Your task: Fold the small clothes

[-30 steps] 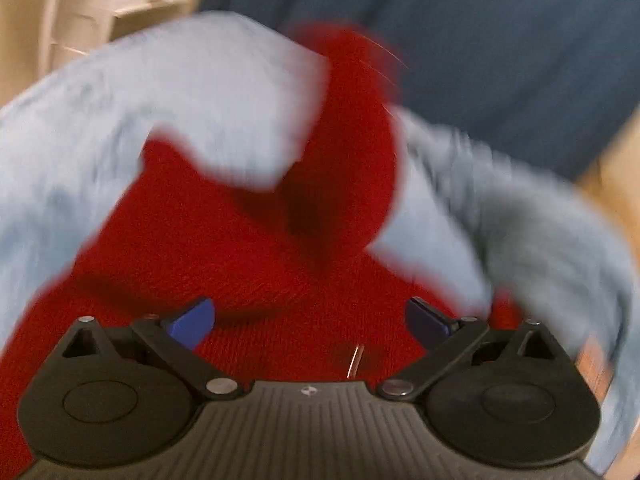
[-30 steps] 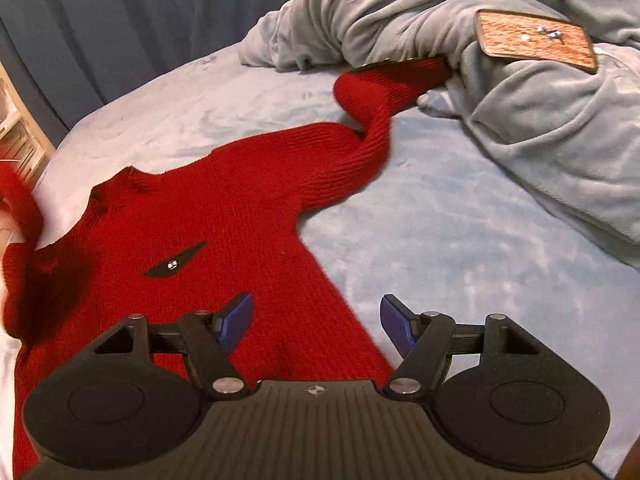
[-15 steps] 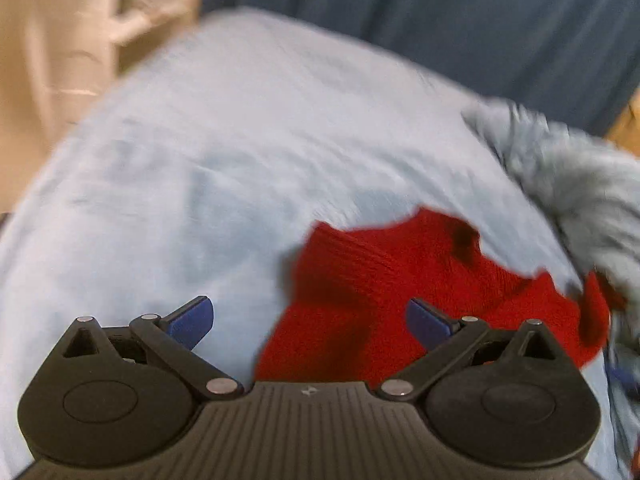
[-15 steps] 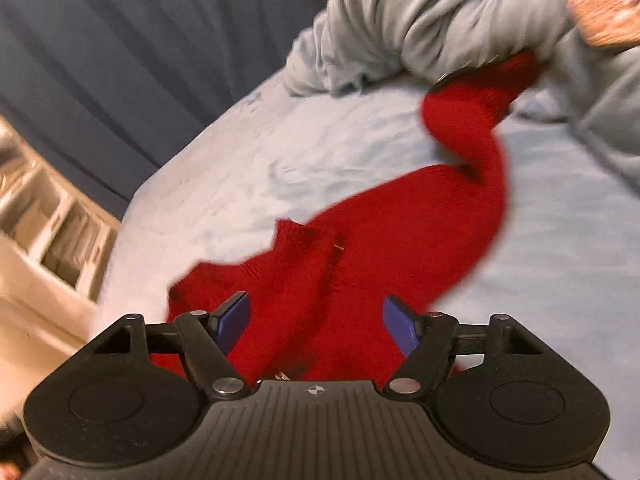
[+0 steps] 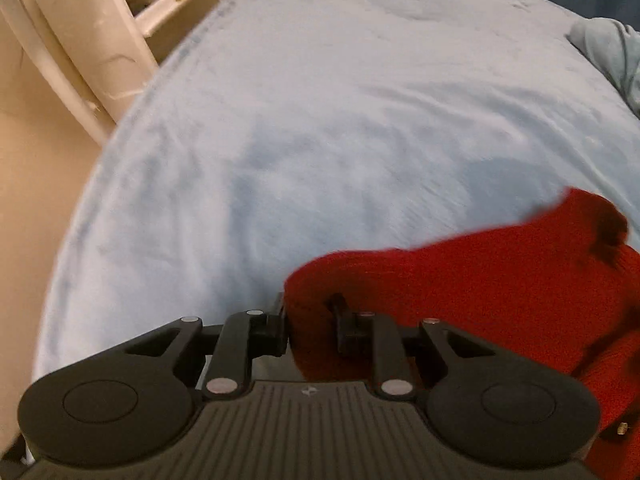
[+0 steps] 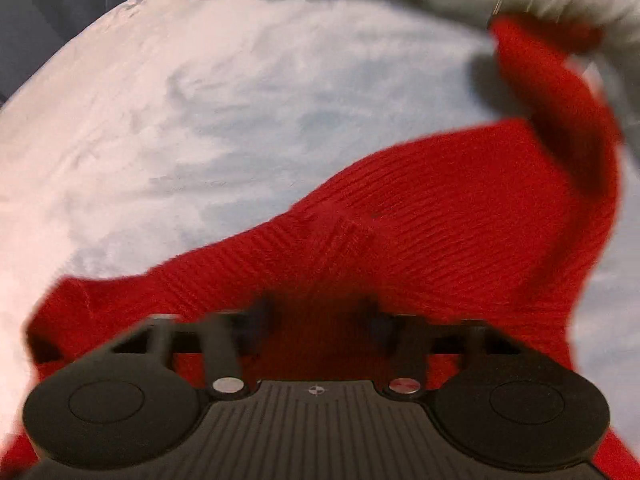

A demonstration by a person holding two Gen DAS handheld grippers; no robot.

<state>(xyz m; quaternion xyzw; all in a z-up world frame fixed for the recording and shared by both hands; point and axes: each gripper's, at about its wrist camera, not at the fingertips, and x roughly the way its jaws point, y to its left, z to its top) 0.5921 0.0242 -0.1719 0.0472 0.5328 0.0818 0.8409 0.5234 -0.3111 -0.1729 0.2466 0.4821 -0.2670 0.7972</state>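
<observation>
Right gripper (image 6: 316,320) fingertips motion-blurred and buried in red sweater (image 6: 440,216), sweater cut off at frame's bottom edge

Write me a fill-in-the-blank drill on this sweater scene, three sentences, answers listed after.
1. The knitted sweater is coloured ____.
2. The left gripper is shut on the sweater's ____.
3. The sweater lies on a pale ____ blanket, and the right gripper is also shut on the knit.

Missing words: red; edge; blue

The left gripper (image 5: 310,322) points steeply down, its jaws just closed, pinching red knit fabric. The right gripper (image 6: 318,320), blurred, tilts down likewise, jaws just closed with red knit between them.
</observation>
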